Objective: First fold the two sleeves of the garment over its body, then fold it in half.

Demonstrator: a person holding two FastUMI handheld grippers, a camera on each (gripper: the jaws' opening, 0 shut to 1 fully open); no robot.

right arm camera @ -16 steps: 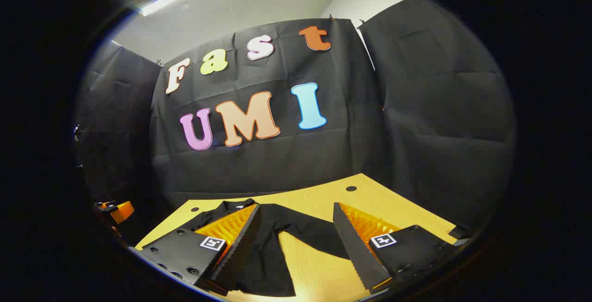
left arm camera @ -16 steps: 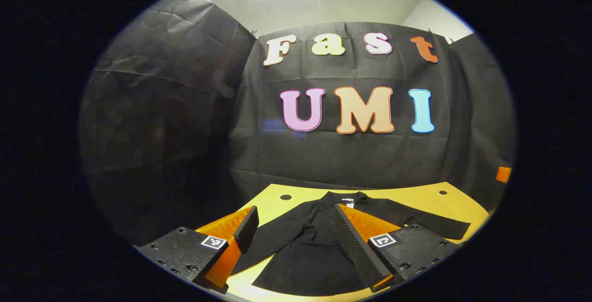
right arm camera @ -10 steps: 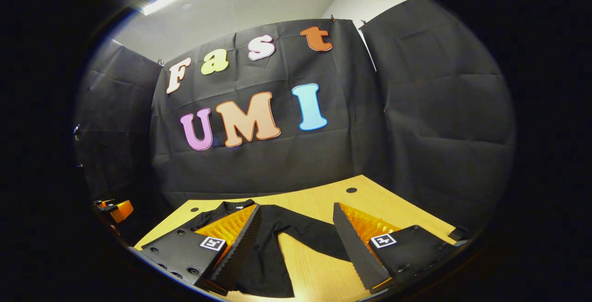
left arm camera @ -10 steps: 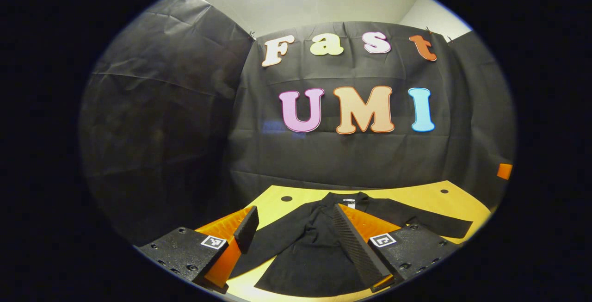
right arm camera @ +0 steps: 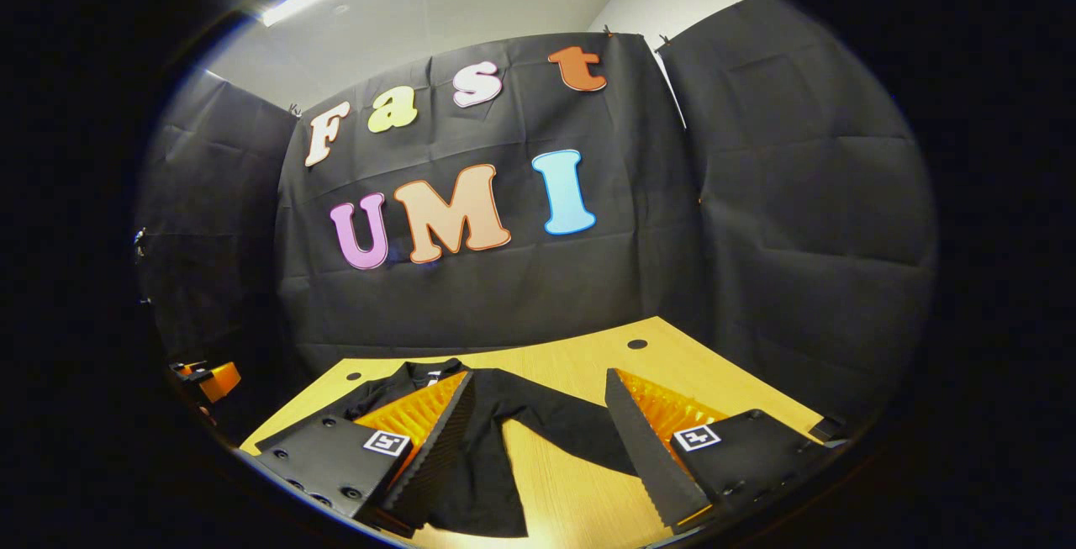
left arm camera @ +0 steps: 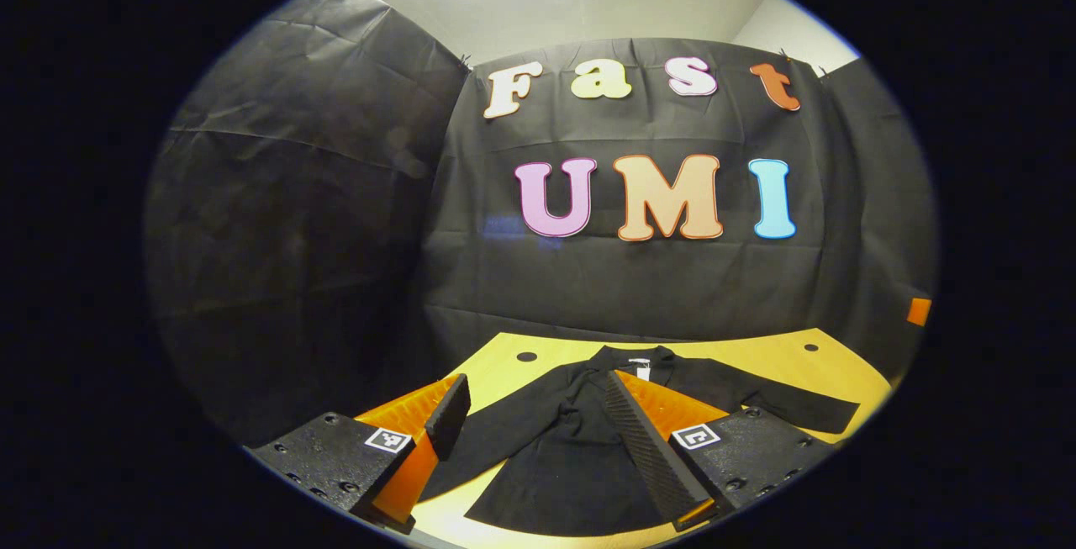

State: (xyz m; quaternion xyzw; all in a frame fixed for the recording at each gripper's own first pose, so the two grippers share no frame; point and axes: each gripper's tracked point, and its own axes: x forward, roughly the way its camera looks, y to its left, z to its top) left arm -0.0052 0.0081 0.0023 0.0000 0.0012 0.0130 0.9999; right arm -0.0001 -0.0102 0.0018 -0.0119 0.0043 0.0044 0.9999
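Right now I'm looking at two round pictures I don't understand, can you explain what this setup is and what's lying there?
A person holds a pair of tongs in each hand; a camera rides on each, looking forward along its two fingers. In the left gripper view, the left tongs stand open above a black garment spread flat on a wooden table, sleeves out to the sides. In the right gripper view, the right tongs are open too, over one sleeve. Nothing is held yet.

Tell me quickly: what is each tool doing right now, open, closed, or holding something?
Left tool: open, holding nothing, above the black garment.
Right tool: open, holding nothing, above the garment's sleeve.
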